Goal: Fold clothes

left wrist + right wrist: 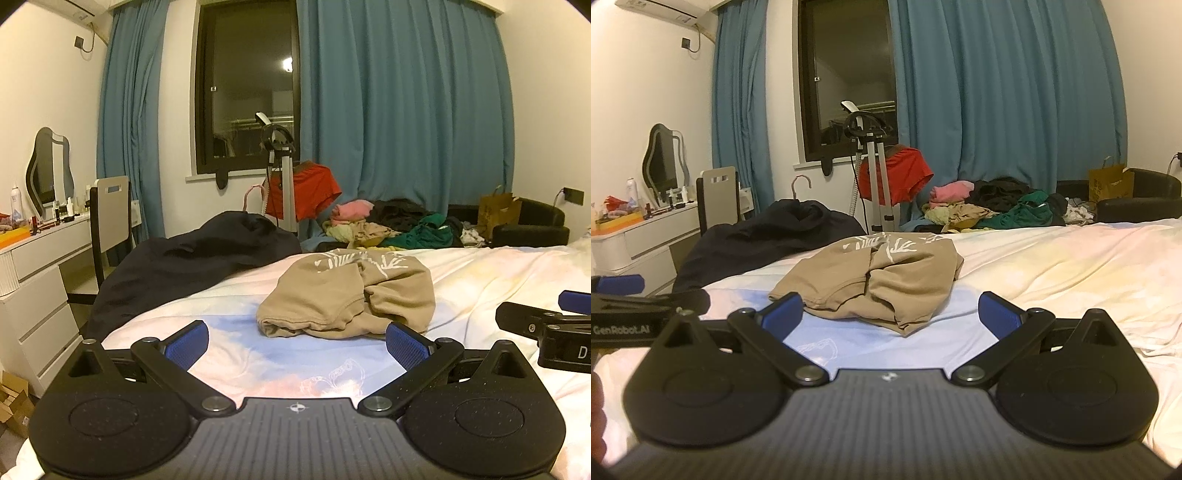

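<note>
The tan shirt (347, 295) is seen just ahead of both wide-open, empty grippers (297, 341) (891, 314), equally near.

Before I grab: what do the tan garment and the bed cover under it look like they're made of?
Tan garment: looks like soft, matte knit, probably cotton jersey or fleece; it slumps in thick rounded folds, with a white print on top. Bed cover: thin smooth woven fabric, likely cotton, printed in pastel sky colours, with fine shallow wrinkles.
</note>
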`<state>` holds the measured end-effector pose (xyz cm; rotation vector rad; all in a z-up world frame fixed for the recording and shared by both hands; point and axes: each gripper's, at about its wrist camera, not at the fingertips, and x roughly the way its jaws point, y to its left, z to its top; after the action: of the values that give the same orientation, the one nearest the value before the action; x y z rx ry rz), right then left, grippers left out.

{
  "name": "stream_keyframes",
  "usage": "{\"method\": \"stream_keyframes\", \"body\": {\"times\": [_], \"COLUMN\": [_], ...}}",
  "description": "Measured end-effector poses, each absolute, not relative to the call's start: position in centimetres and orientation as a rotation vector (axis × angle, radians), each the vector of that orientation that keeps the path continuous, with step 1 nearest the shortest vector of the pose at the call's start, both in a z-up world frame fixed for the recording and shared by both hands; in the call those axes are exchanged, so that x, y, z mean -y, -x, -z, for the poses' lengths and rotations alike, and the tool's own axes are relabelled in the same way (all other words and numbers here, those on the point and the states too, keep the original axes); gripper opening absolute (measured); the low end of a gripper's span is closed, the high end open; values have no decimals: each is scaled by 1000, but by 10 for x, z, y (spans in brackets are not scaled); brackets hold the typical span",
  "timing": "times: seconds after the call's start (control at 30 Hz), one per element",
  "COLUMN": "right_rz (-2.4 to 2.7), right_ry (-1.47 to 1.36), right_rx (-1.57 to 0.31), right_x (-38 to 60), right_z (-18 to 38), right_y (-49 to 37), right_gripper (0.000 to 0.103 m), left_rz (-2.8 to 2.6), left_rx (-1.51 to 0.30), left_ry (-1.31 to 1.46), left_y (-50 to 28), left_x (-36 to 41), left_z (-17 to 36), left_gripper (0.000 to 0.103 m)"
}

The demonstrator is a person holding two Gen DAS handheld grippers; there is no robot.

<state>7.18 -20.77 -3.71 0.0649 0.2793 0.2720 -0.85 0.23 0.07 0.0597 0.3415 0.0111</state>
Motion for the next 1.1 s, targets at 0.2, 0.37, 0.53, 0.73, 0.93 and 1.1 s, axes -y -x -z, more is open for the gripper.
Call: {"method": "stream_keyframes", "body": {"times": [0.2,0.37,0.53,0.73,0.93,1.1], "right_rz": [-267,-264,-262,-244,-189,-129], "right_ry": [-69,-80,-85,-88,-77,-138], "right_rx": [-278,-281,-275,-268,-194,-167], "right_x": [209,212,213,216,226,248], "right_z": [36,35,35,31,21,17], "right_y": [-72,-72,-71,-72,-63,-65], "right_gripper": [103,103,103,103,103,103], "left_rz": [-9,-4,-2,-33,-26,38], "left_rx": [-339,-343,-326,-351,-421,-499], "left_ry": [-60,-62,-43,-90,-113,-223], "left_y": [8,8,10,4,-23,-82], "left_x": [-1,0,-2,4,8,24], "left_z": [3,6,5,11,30,51], "left_gripper": [103,103,103,103,103,103]}}
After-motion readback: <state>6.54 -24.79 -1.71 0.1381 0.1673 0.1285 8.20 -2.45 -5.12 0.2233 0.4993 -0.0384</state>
